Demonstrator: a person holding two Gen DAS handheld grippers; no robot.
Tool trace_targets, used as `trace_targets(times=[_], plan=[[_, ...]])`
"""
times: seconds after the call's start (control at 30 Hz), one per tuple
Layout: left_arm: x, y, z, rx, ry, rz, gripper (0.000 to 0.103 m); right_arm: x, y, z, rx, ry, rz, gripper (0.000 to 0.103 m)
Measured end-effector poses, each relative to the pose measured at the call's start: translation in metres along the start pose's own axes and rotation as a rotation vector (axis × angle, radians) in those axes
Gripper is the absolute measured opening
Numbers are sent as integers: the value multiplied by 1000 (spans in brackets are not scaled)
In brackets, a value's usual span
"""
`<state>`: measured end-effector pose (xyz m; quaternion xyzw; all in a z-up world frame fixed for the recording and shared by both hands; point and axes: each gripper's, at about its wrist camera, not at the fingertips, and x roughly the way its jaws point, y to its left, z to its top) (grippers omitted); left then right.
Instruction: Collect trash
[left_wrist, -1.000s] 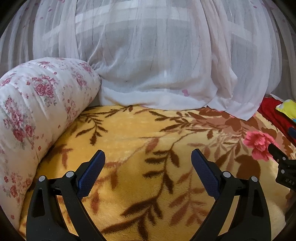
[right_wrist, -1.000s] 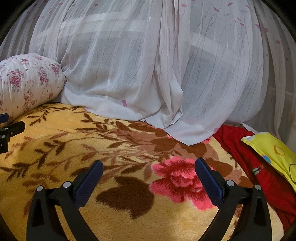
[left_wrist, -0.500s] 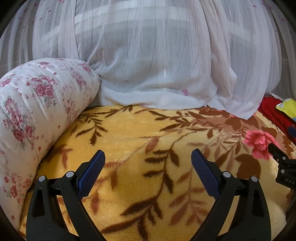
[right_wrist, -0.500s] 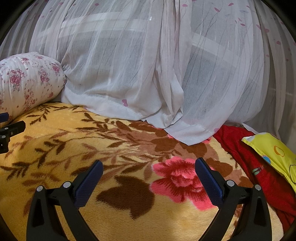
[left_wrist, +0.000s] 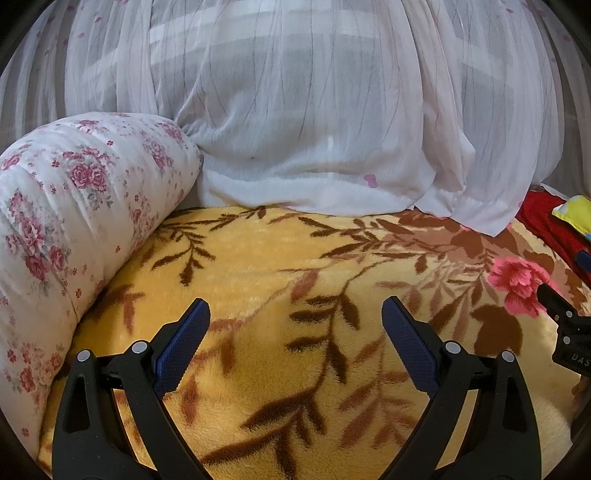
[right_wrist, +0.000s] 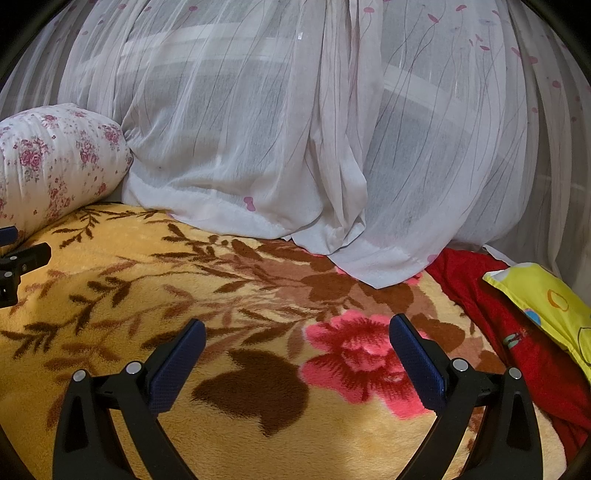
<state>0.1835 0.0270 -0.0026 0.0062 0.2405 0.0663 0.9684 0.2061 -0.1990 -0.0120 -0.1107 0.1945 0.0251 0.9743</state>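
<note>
While both grippers hang wide open and empty over the yellow flowered blanket (left_wrist: 258, 258), no trash shows anywhere, so neither left gripper (left_wrist: 295, 314) nor right gripper (right_wrist: 297, 332) is nearer.

Plush yellow fleece blanket (left_wrist: 258, 258) with brown leaf sprays and pink flowers, spread flat across the foreground. Sheer white curtain (left_wrist: 314, 110) with thin dark stems and small pink petals hangs behind; its hem bunches on the blanket's far edge. White rolled quilt with pink rose print (left_wrist: 74, 206) lies along the blanket's left side, touching the curtain. At right, red cloth (right_wrist: 517, 325) beside the blanket, a yellow printed cushion (right_wrist: 546, 302) resting on it.
</note>
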Motion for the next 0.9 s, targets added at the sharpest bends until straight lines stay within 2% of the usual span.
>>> trace_targets(times=[0.57, 0.9], plan=[[-1, 5, -3, -14, -5, 0, 92, 3, -1, -5, -1, 10, 9, 98], [3, 6, -2, -10, 29, -2, 92, 3, -2, -4, -4, 10, 9, 98]])
